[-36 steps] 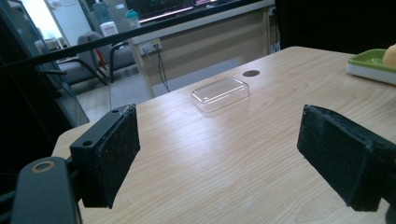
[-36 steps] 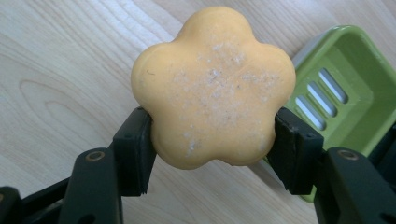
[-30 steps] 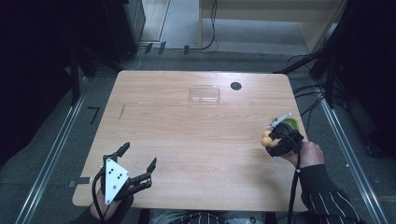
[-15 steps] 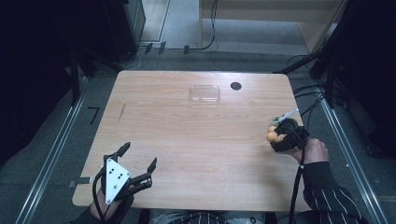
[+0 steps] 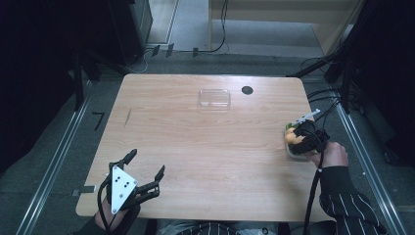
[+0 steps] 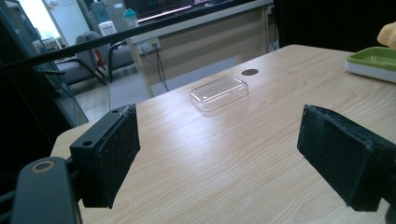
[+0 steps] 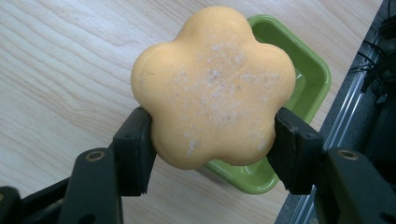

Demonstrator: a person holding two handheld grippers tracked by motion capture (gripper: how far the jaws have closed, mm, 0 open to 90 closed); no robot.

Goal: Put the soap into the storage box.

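So the right claw (image 7: 212, 140) is clamping a flower-shaped orange soap (image 7: 212, 88), one jaw pressing on each side of it. In the right gripper view the soap is sitting up off the wood, hanging over the near end of a green dish (image 7: 299, 84), not resting in it as far as I can tell. In the high view that same claw (image 5: 299, 139) is hovering at the worktop's right edge, about halfway along it, with the soap (image 5: 291, 137) poking out on the side facing the middle of the worktop (image 5: 205, 147). The dish (image 5: 295, 152) is mostly hiding under the claw there, just a pale sliver peeking out right beside the edge.

The left claw (image 5: 145, 165) is sitting over the near left corner, jaws standing wide apart and gripping nothing. In the left gripper view its two black pads (image 6: 114, 154) are framing bare wood.

Other stuff lying around: a clear plastic lid (image 5: 214, 97) is resting flat near the far edge, roughly centred, well away from both claws. Just to its right a small dark hole (image 5: 247, 90) is showing in the wood. From the left gripper view the lid (image 6: 218, 93) is looking empty, and the dish (image 6: 373, 60) is showing at the far right with a bit of the soap (image 6: 388, 35) above it.
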